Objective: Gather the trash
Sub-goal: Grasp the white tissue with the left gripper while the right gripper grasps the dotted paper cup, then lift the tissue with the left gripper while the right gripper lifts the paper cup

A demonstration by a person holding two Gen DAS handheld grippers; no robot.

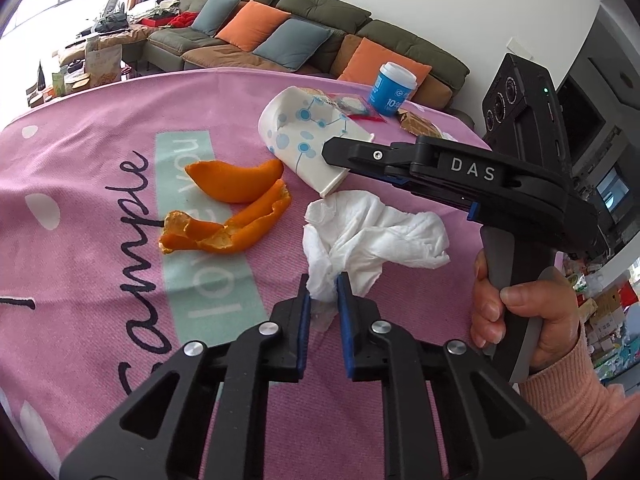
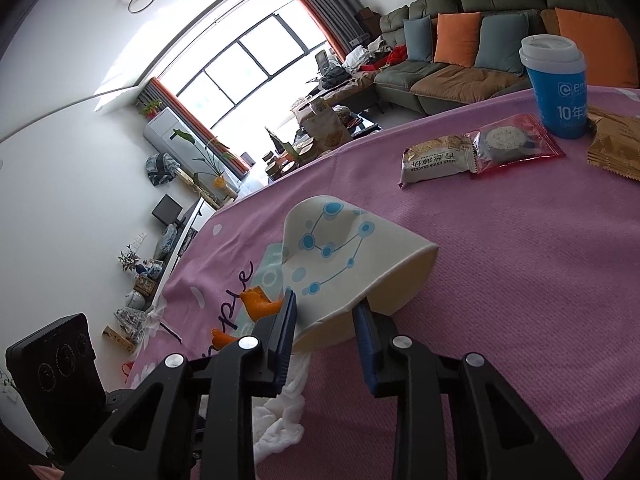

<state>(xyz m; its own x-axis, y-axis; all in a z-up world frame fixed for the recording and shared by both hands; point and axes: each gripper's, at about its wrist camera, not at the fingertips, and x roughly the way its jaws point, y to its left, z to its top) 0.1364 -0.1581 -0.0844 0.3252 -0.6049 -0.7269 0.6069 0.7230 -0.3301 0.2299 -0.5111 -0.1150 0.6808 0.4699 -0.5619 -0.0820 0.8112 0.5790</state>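
Behind the bench (image 1: 100, 208), which is covered by a pink printed cloth, a green sofa (image 1: 320, 12) with orange and blue cushions is seen. A crushed white paper cup (image 1: 304, 136) with blue dots is taken as the landmark, lying on its side mid-bench. Its open rim is gripped by the right tool (image 2: 325, 312), whose blue pads are clenched on the flattened edge. Just in front of the cup, a crumpled white tissue (image 1: 372, 240) is spread on the cloth; its near corner is pinched between the pads of the left tool (image 1: 323, 290), which is clenched on it. Beside the cup, on the side away from the right tool, curled orange peels (image 1: 228, 208) are laid. Beyond the cup, snack packets (image 2: 480, 148) and a blue lidded cup (image 2: 560, 88) are set, the latter upright.
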